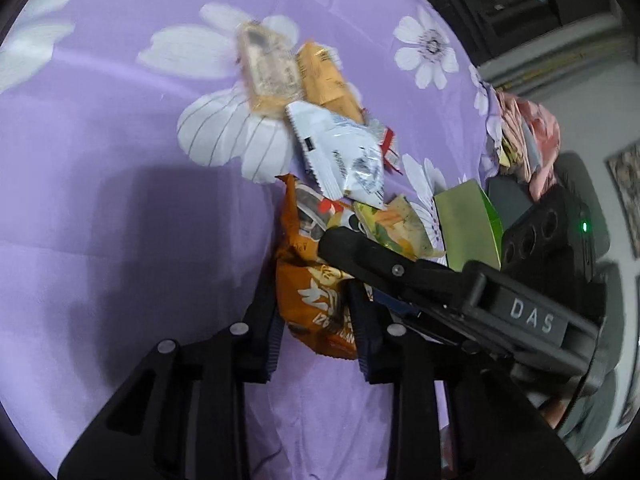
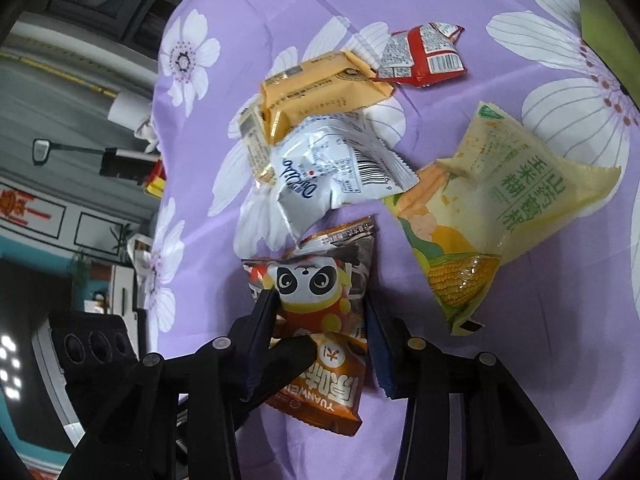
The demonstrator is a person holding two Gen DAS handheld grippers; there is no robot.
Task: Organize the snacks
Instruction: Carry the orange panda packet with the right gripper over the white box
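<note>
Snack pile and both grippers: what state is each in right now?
Left gripper: open, fingers either side of the panda packet.
Right gripper: open, also straddling it.
Panda packet: sealed, flat on the cloth.
White packet: sealed, crumpled.
Corn packet: sealed, flat.
Red packet: crumpled.
</note>
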